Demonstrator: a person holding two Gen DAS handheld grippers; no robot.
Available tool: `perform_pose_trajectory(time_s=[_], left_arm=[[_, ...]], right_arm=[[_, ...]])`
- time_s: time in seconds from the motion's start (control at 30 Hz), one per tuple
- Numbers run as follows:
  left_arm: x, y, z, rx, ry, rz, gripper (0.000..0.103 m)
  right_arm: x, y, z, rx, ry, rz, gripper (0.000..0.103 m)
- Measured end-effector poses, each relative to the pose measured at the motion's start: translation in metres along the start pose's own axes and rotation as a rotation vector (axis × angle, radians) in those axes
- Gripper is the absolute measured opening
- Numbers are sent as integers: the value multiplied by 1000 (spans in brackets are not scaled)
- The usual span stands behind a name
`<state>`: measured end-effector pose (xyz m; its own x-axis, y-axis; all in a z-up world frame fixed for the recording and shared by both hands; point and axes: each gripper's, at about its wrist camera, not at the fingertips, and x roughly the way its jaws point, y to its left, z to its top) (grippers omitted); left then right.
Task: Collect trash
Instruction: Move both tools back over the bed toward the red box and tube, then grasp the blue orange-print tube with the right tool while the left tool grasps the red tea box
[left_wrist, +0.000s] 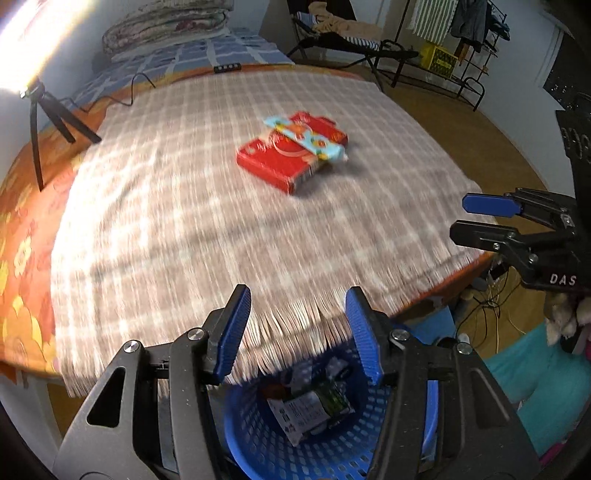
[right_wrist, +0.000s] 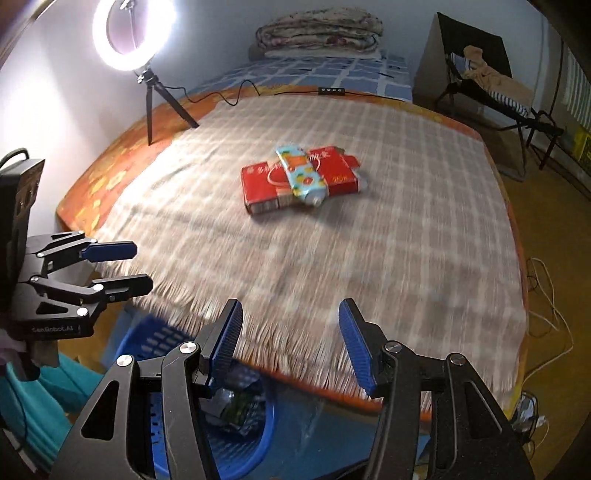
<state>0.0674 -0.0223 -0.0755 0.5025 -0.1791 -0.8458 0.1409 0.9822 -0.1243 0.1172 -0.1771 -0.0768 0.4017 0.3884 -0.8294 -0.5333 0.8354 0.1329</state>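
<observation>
A flattened red carton (left_wrist: 280, 162) (right_wrist: 266, 181) lies mid-table on the checked cloth, with a light blue patterned wrapper (left_wrist: 306, 138) (right_wrist: 301, 173) lying across it. A blue mesh basket (left_wrist: 258, 424) (right_wrist: 155, 339) stands below the table's near edge and holds several wrappers (left_wrist: 314, 406) (right_wrist: 240, 406). My left gripper (left_wrist: 299, 328) is open and empty above the basket; it also shows in the right wrist view (right_wrist: 142, 267). My right gripper (right_wrist: 290, 339) is open and empty over the near table edge; it also shows in the left wrist view (left_wrist: 458, 218).
A ring light on a small tripod (right_wrist: 147, 81) (left_wrist: 40, 110) stands at the table's far left corner, its cable running along the far edge. A bed with folded quilts (right_wrist: 317, 33) lies behind. A folding chair (right_wrist: 491, 96) and floor cables (right_wrist: 546, 295) are to the right.
</observation>
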Motion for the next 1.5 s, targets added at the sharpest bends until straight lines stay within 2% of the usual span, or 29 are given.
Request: perform_pose_trajectory(time_s=[0.37,0.7,0.9,1.07,1.13,1.2,1.5], left_arm=[[4,21,30,-19,-22,-16,55],[14,43,50,-63,-26,-27,55],[21,51,57,-69,-18,-30,55],[25,59,66,-101,-22,-45,55],[27,61,70,-109,-23,-46,55],[29,62,74,-117,-24,-51,55],[46,43,101,-41,-26,-88,55]], right_arm=[[46,-10,71,21,-4,17,53],[107,-13,117,17,49,2,53],[136,-9,126,-19,83,-30,53],[143,-9,125,-34,90,-69,51],[142,-12,124,-22,90,-70,45],[140,-19,124,4,90,-70,35],[131,-57,110,114,106,-48,34]])
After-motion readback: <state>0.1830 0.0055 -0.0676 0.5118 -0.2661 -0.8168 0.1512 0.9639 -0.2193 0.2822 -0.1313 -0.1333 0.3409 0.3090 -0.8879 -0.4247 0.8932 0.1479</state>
